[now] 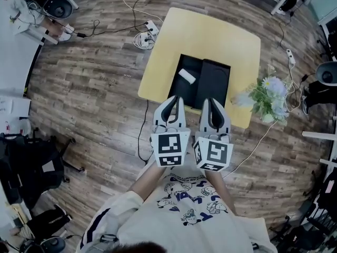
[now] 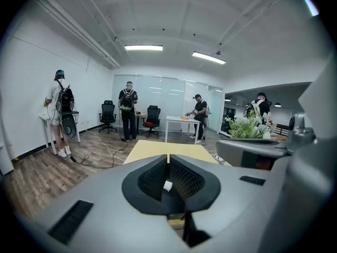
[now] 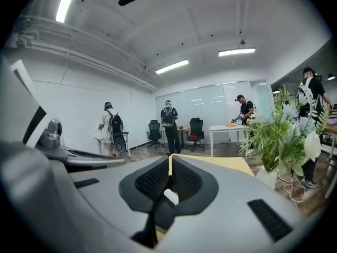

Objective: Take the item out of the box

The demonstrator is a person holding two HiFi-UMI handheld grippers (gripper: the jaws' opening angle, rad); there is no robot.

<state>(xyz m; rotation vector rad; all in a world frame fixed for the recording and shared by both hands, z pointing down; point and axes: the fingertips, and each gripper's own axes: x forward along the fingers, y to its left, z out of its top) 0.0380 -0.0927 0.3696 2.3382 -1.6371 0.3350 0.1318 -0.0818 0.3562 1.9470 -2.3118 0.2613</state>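
Observation:
On the yellow table lies an open black box, and its black lid rests flat to the right of it. A small white item lies inside the box. My left gripper hovers over the box's near edge with its jaws shut and nothing in them. My right gripper is beside it over the lid's near edge, also shut and empty. Through the hollow behind its closed tips, the left gripper shows the white item. The right gripper shows the same item.
A potted plant with white flowers stands at the table's near right corner, close to my right gripper. Cables and a power strip lie on the wooden floor beyond the table. Several people stand by desks and office chairs at the room's far end.

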